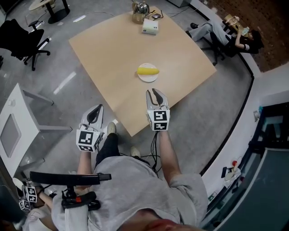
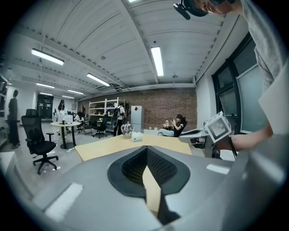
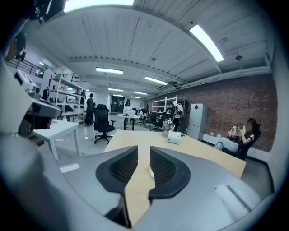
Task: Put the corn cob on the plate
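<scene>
The yellow corn cob [image 1: 148,71] lies on a small white plate [image 1: 147,79] near the front corner of the light wooden table [image 1: 113,49]. My right gripper [image 1: 155,93] hovers over the table's near edge, a short way in front of the plate and pointing at it. In the right gripper view its pads [image 3: 122,164] stand a narrow gap apart with only table top between them. My left gripper [image 1: 95,111] hangs over the floor, left of the table's corner. Its jaws [image 2: 146,151] meet at the tips and hold nothing.
A tissue box [image 1: 150,28] and a metal teapot [image 1: 141,11] stand at the table's far end. A black office chair [image 1: 25,40] and a white side table [image 1: 16,122] are on the left. A seated person [image 1: 226,34] is at the far right.
</scene>
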{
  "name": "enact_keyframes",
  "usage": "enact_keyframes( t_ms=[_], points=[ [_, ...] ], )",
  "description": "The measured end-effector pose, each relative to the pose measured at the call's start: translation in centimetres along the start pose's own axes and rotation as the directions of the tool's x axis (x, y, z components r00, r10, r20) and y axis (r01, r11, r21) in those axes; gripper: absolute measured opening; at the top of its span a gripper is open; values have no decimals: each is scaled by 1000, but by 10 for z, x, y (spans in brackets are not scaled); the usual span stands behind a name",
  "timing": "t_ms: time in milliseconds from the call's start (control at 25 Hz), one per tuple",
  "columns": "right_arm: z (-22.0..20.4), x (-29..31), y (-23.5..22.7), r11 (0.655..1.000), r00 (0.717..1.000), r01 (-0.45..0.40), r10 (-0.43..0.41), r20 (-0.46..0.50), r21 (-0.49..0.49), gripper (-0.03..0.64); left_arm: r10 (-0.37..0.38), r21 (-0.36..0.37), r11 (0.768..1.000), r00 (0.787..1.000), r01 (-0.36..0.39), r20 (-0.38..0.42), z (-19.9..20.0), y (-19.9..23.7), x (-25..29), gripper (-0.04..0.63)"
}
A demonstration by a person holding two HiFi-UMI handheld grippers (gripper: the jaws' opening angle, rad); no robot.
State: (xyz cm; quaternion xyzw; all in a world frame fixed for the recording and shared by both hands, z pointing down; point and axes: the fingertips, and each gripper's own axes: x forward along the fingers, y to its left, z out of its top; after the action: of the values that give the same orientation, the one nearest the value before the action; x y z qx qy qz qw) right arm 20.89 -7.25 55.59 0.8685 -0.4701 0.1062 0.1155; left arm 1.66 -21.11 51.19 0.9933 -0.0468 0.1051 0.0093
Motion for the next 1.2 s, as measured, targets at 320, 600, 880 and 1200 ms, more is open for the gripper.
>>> enact_keyframes(
  t_ms=[320,600,880,1200],
  points=[
    [20,-58,14,993,993,-46,34,117,106,47,51,18,998,998,-52,27,13,-30,-33,20],
    [23,-85,32,994,984,-79,65,164,76,12,103,21,994,994,-104,48,18,-38,-57,20],
    [22,-90,44,994,976,-93,79,202,61,6,140,16,990,988,-141,69,16,-27,-58,20],
    [-2,-153,53,984,971,-155,135,197,89,6,187,27,981,978,-190,95,22,-69,-93,20]
  ],
)
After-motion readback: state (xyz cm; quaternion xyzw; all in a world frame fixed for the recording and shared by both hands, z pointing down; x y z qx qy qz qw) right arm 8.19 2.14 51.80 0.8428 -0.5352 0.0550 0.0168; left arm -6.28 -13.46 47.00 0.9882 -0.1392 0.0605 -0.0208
